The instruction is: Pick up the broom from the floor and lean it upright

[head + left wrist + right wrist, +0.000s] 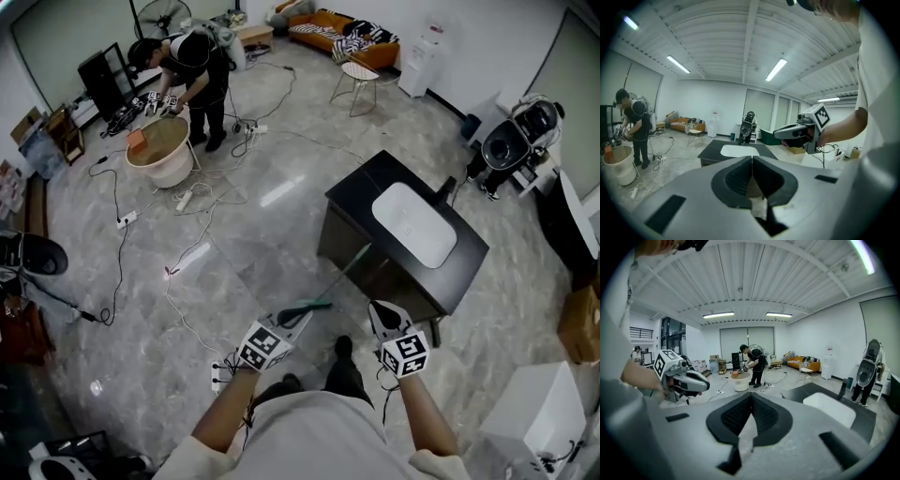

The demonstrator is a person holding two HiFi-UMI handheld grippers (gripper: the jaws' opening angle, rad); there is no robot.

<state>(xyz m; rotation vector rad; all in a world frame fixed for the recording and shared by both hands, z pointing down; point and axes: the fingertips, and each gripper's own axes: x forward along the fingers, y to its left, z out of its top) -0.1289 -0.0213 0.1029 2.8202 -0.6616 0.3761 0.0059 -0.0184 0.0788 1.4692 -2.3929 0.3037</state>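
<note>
Closest in, the left gripper (295,326) and the right gripper (378,309) are held out side by side above the person's shoes. Each gripper's own view shows its black jaws pressed together with nothing between them. Each of those views also shows the other gripper hanging in the air beside it.

Only the head view shows the broom (347,277). Its dark brush end is down on the floor, just past the tip of the left gripper. Its thin green handle slants up to the near side of the black desk (361,192). The head view cannot show if the handle touches the desk. The desk has a white panel (412,223) in its top.

Farther off, white cables (202,202) snake over the grey floor. A person (192,70) bends over a round cream tub (159,155).

At the far wall are a small chair (356,75) and an orange sofa (328,28). Only the gripper views show the ribbed white ceiling and its long lights (776,69).
</note>
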